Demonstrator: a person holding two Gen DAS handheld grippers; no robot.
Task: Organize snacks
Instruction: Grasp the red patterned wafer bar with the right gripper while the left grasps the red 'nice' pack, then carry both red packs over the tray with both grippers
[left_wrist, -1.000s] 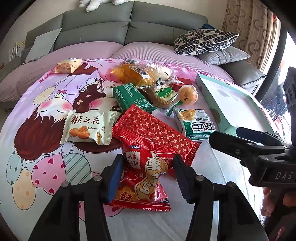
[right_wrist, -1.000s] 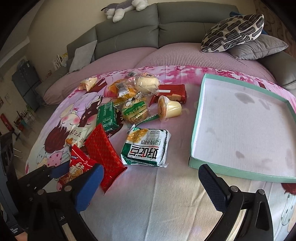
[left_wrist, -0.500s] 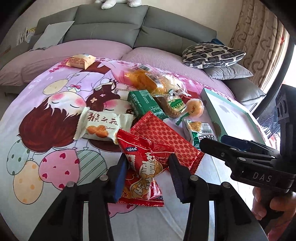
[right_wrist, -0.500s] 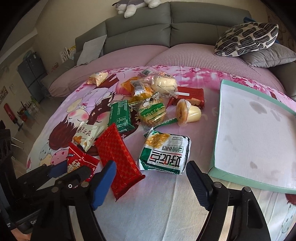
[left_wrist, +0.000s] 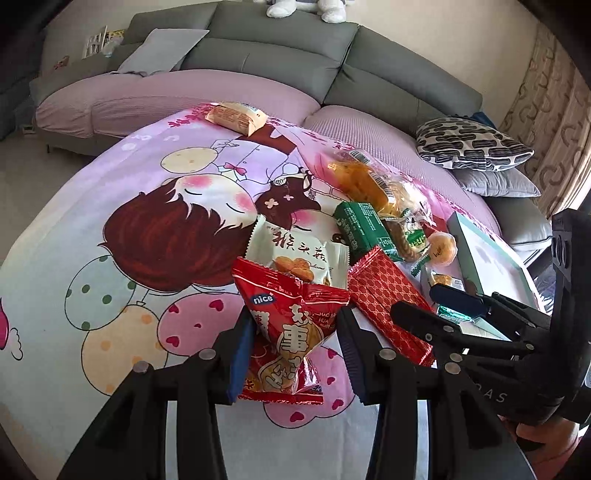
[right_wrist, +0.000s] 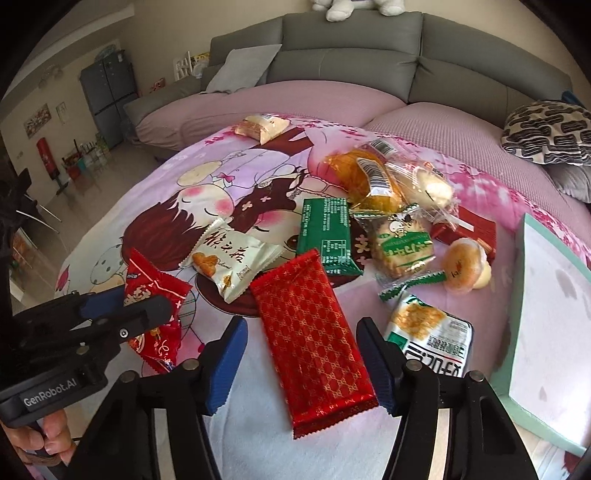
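My left gripper (left_wrist: 295, 343) is shut on a red "nice" snack bag (left_wrist: 291, 325) and holds it lifted and tilted above the cartoon sheet; it also shows in the right wrist view (right_wrist: 153, 295). My right gripper (right_wrist: 301, 350) is open, its jaws on either side of a flat red patterned packet (right_wrist: 314, 332) that lies on the sheet; this packet also shows in the left wrist view (left_wrist: 388, 299). A mint-green tray (right_wrist: 517, 332) lies at the right.
A white mushroom-biscuit bag (right_wrist: 232, 258), a green packet (right_wrist: 327, 236), a green-white cookie bag (right_wrist: 404, 243), bread bags (right_wrist: 373, 177), a jelly cup (right_wrist: 465, 267) and a noodle pack (right_wrist: 432, 332) lie on the sheet. A small pastry pack (right_wrist: 260, 125) lies far back. Grey sofa behind.
My left gripper has closed on the red "nice" bag and raised it. My right gripper has swung left from the noodle pack and now straddles the red patterned packet.
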